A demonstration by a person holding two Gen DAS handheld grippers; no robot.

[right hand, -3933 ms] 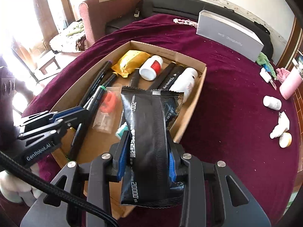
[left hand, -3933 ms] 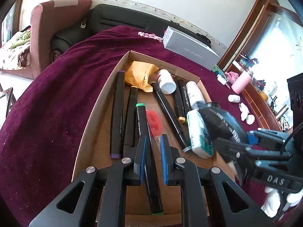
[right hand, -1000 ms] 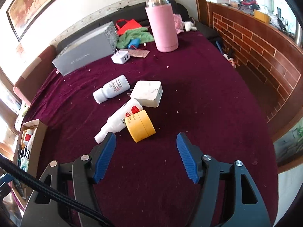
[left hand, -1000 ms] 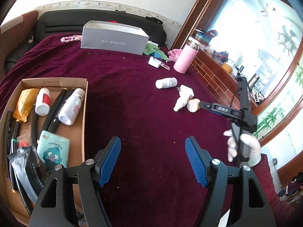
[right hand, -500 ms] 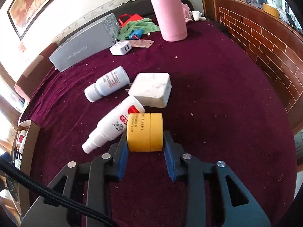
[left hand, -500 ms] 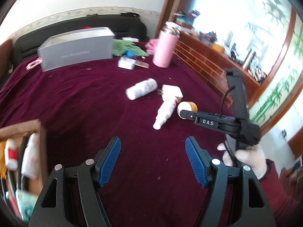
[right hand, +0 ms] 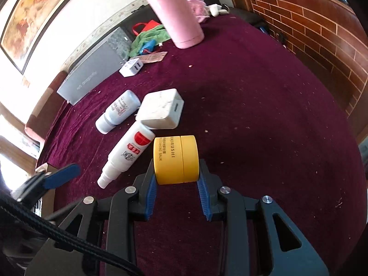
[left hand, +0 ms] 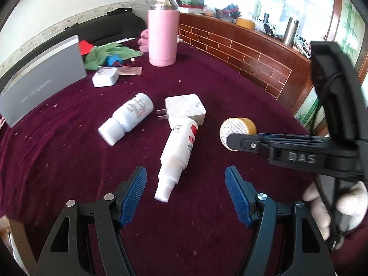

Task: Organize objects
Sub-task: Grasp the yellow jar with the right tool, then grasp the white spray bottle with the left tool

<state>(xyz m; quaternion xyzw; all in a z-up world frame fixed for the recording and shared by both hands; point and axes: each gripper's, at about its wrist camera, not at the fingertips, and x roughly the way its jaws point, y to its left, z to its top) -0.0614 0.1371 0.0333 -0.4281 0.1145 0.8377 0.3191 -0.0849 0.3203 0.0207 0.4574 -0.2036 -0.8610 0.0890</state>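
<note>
Pink flask (left hand: 162, 38) stands upright at rear of a maroon-covered bench (right hand: 264, 119), w/ green cloth (left hand: 108, 53) and grey box (left hand: 43, 80) to its left. Brick-faced ledge (left hand: 241, 53) runs along the right, cluttered w/ misc. items; framed painting (right hand: 34, 11) on wall.

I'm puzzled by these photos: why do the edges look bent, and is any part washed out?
Both views are fisheye, so the brick ledge curves; left view: window top right glares; right view: left edge is blown white, while the yellow jar stays sharp.
</note>
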